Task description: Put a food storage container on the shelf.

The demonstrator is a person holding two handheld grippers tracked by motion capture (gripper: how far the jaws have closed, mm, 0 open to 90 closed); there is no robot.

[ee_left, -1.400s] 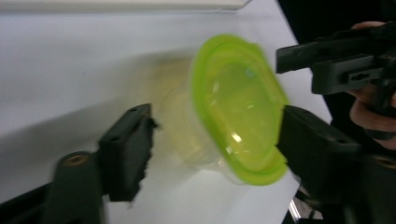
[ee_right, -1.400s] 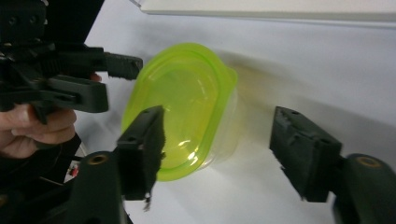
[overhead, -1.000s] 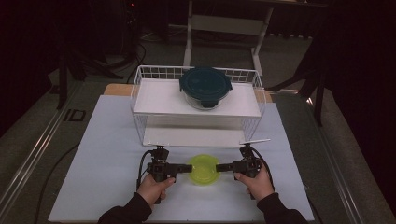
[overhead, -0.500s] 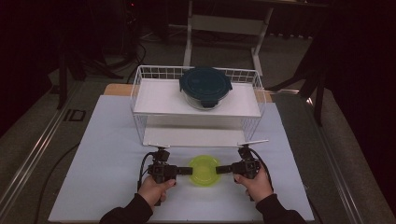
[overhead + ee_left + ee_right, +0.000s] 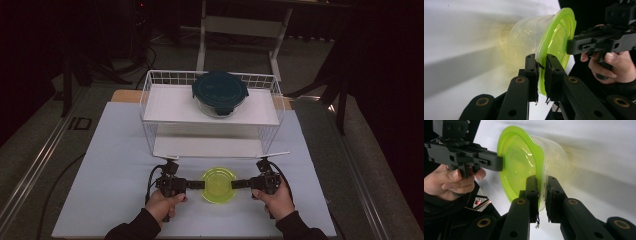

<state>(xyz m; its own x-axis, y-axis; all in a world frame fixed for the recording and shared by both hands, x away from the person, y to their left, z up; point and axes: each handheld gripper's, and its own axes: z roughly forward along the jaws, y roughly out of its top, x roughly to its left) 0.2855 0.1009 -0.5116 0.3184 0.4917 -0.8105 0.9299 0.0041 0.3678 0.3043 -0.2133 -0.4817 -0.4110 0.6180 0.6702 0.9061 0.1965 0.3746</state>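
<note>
Lime-green lidded clear plastic tub [image 5: 219,184] pinched at its rim from both sides, near the table's [image 5: 110,165] front edge.
It sits midway between the 2 grippers, equally close to each: left gripper [image 5: 197,184] meets its left edge, right gripper [image 5: 236,184] its right, both pointing level at each other. Both pairs of jaws have just been closing and now clamp the green lid's lip [image 5: 541,72] [image 5: 542,192]. White wire rack [image 5: 150,120] stands behind.

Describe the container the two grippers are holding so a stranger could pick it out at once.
On the white table, in front of the white wire rack, sits a small clear tub with a lime-green lid. The left gripper and right gripper pinch its rim from opposite sides. The rack's container has a dark teal lid instead.
</note>
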